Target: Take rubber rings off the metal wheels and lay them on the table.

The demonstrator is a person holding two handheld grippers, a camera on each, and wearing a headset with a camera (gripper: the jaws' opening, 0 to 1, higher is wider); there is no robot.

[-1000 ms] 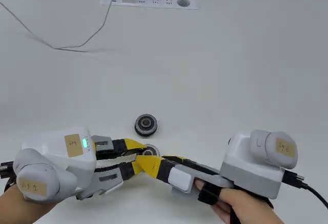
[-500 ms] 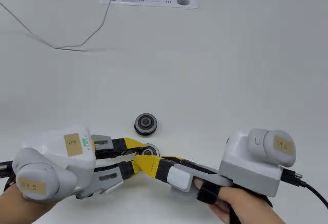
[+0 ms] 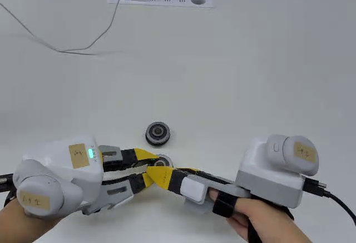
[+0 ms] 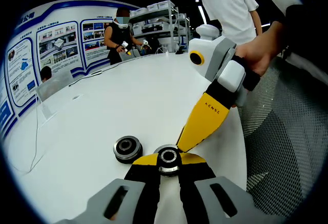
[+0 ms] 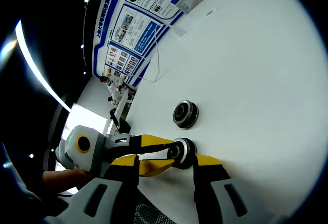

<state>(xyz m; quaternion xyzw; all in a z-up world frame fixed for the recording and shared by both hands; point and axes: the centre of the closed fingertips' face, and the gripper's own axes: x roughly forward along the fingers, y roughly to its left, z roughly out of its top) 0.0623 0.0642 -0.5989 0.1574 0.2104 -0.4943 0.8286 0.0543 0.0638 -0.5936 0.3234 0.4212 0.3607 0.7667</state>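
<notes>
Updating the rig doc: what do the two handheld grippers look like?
Left gripper: rounded white housing, tan handwritten labels, green light, black jaws with yellow tips. Right gripper: white-and-grey housing, tan label, black cable at the rear, black strap at the grip, lettered yellow jaw.

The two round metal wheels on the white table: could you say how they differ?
The nearer round metal wheel is clamped between the fingers of the left gripper, and the right gripper has a finger at its rim. The farther round metal wheel lies free, no gripper touching it. Both face up.
</notes>
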